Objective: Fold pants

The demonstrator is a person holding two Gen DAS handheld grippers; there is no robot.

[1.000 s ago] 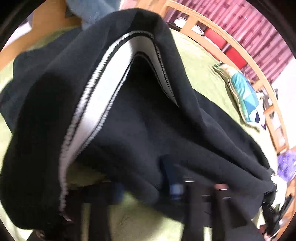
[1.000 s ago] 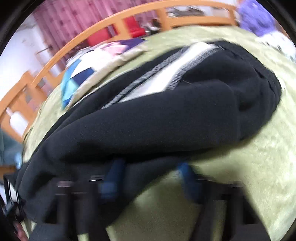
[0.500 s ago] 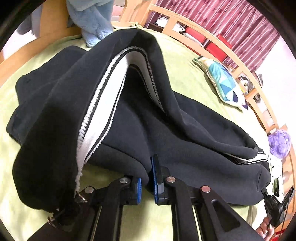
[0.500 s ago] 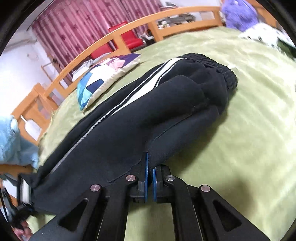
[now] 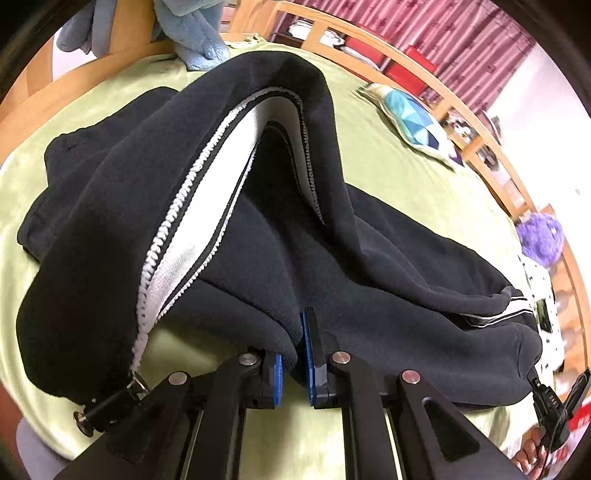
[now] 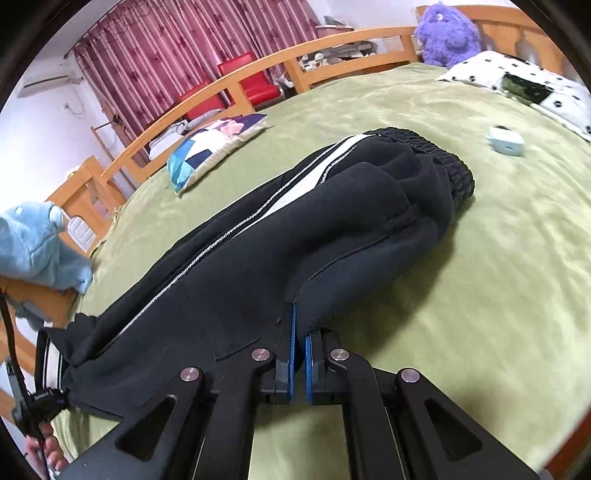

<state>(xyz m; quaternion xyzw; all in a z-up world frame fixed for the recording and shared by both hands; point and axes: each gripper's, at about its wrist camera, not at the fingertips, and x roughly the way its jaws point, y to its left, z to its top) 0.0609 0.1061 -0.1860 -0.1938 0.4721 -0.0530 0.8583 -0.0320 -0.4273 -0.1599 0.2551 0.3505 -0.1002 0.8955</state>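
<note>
Black pants (image 5: 388, 266) with a white side stripe (image 5: 207, 206) lie on a green bedspread (image 5: 388, 155). My left gripper (image 5: 293, 363) is shut on a fold of the black fabric, and the leg arches up in front of it. In the right wrist view the pants (image 6: 295, 236) stretch from the ribbed waistband (image 6: 443, 162) at the far right to the near left. My right gripper (image 6: 300, 354) is shut on the near edge of the pants. The other gripper (image 6: 33, 402) shows at the far left, at the leg end.
A wooden bed rail (image 6: 258, 70) rings the bed. A patchwork pillow (image 6: 214, 144), a blue plush (image 6: 33, 240), a purple plush (image 6: 447, 33), a spotted pillow (image 6: 524, 85) and a small light-blue object (image 6: 506, 144) lie around. Red chairs (image 6: 255, 81) stand before the curtain.
Both grippers have closed on the pants fabric, and the lifted cloth has settled lower onto the bed. The views have gone from blurred to steady.
</note>
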